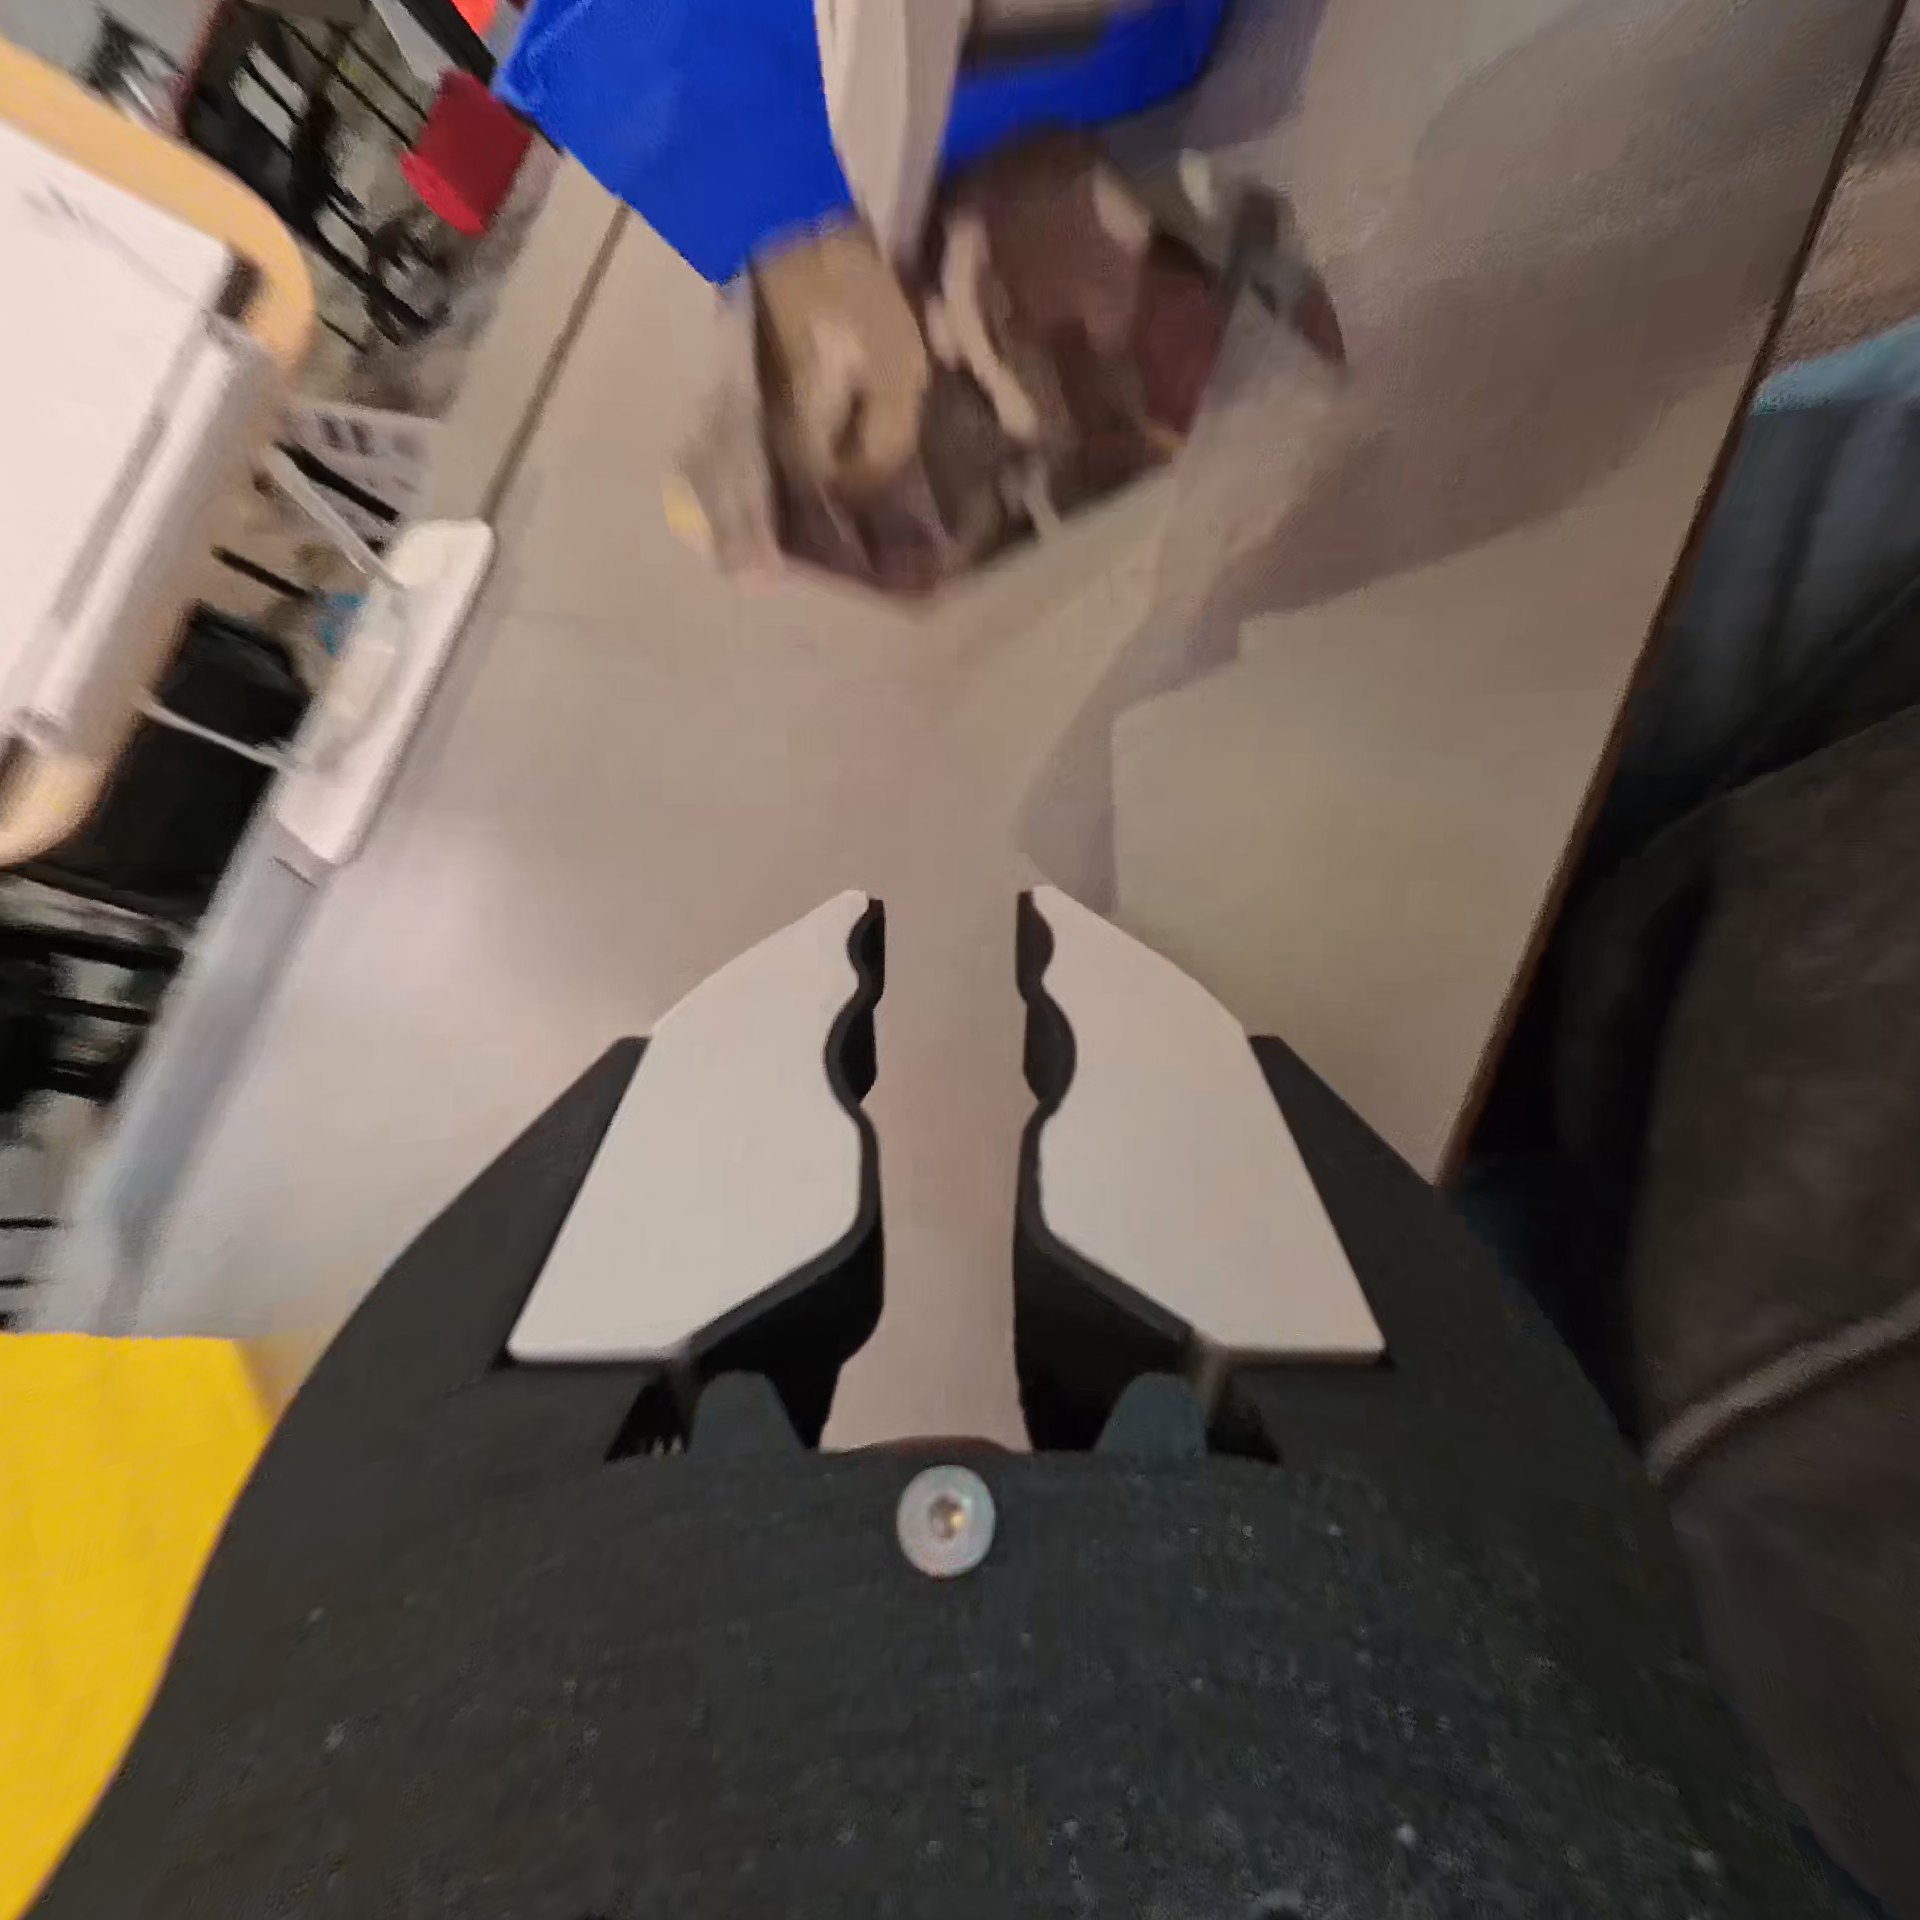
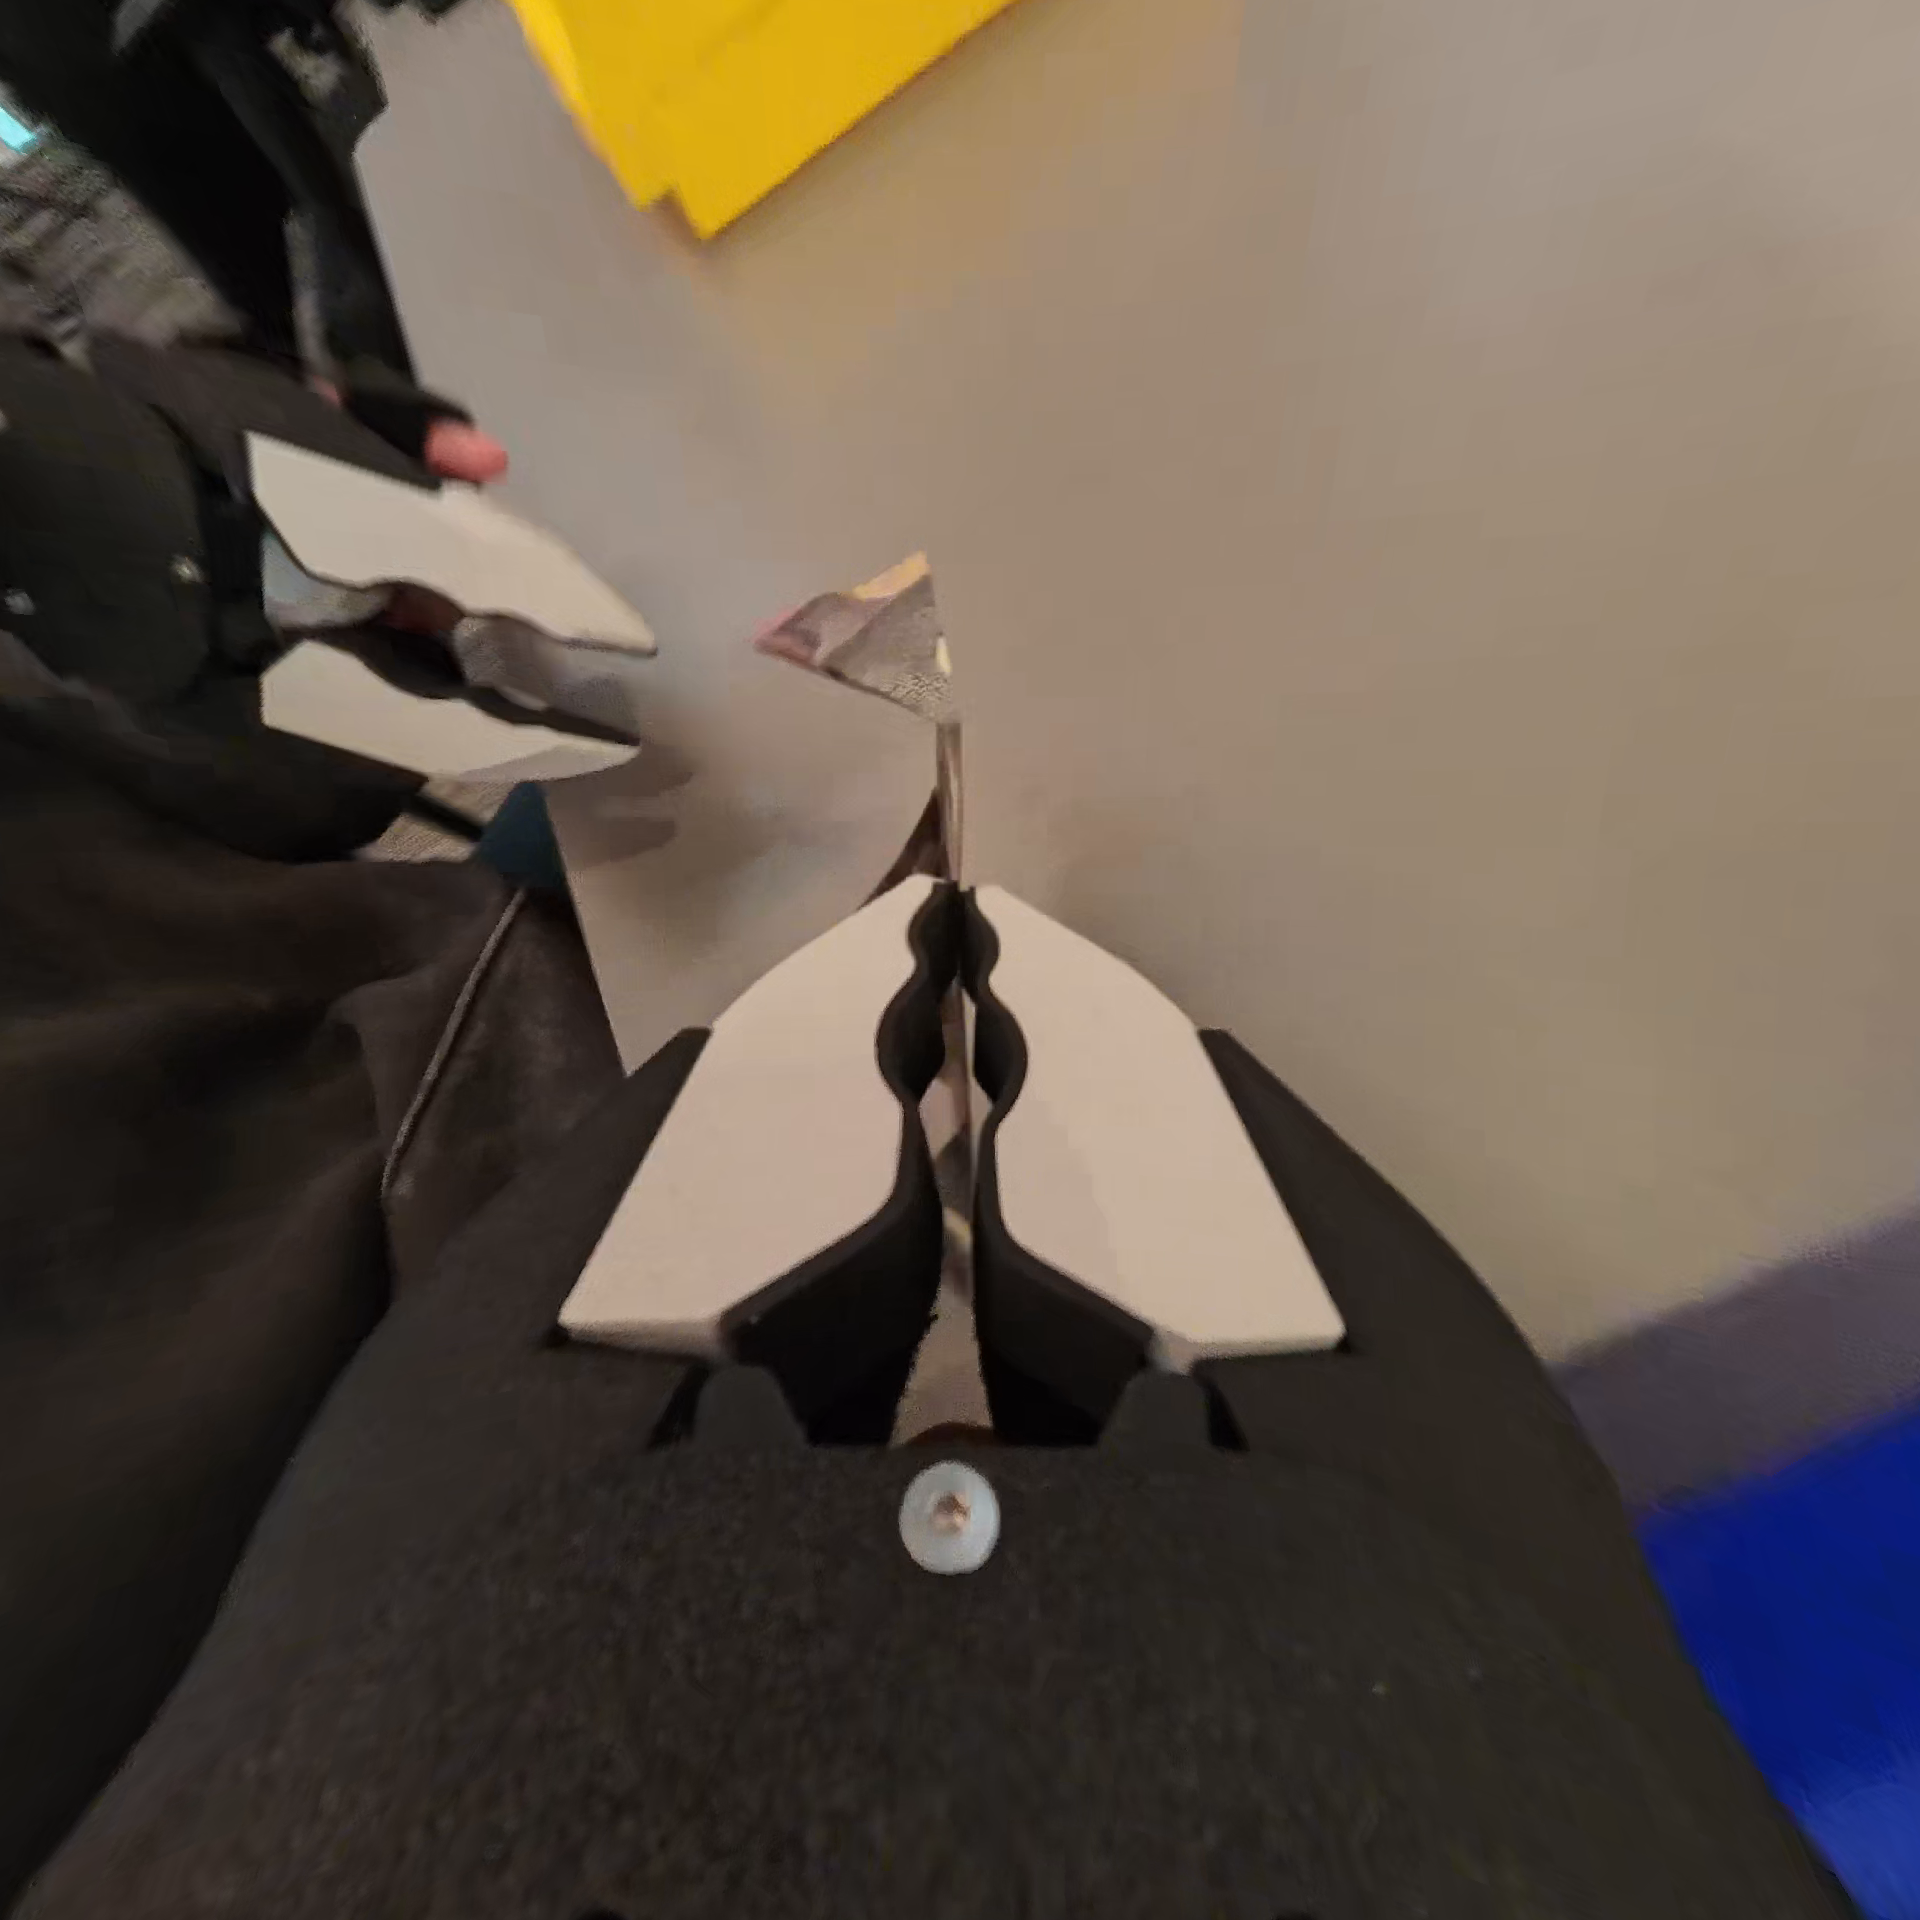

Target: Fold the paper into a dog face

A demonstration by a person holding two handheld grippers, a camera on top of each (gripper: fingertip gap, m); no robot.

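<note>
My right gripper [image 2: 951,888] is shut on a folded patterned paper [image 2: 883,644]. I see the paper edge-on between the pads, and a brown-grey flap of it stands up beyond the fingertips, above the table [image 2: 1351,623]. My left gripper [image 1: 951,904] is open with only bare table between its fingers. It also shows at the left of the right wrist view [image 2: 639,696], open and a little apart from the paper. In the left wrist view the paper [image 1: 1039,395] is a blurred brown shape ahead, beside a hand [image 1: 831,364] with a blue sleeve.
Yellow sheets lie on the table [image 1: 104,1558], also showing far off in the right wrist view [image 2: 748,94]. A white object [image 1: 395,675] lies at the table's left edge. Dark clothing [image 2: 260,1039] is at the near edge. A blue surface [image 2: 1818,1610] is at lower right. My hands' fingertips stand some 15 cm from each other.
</note>
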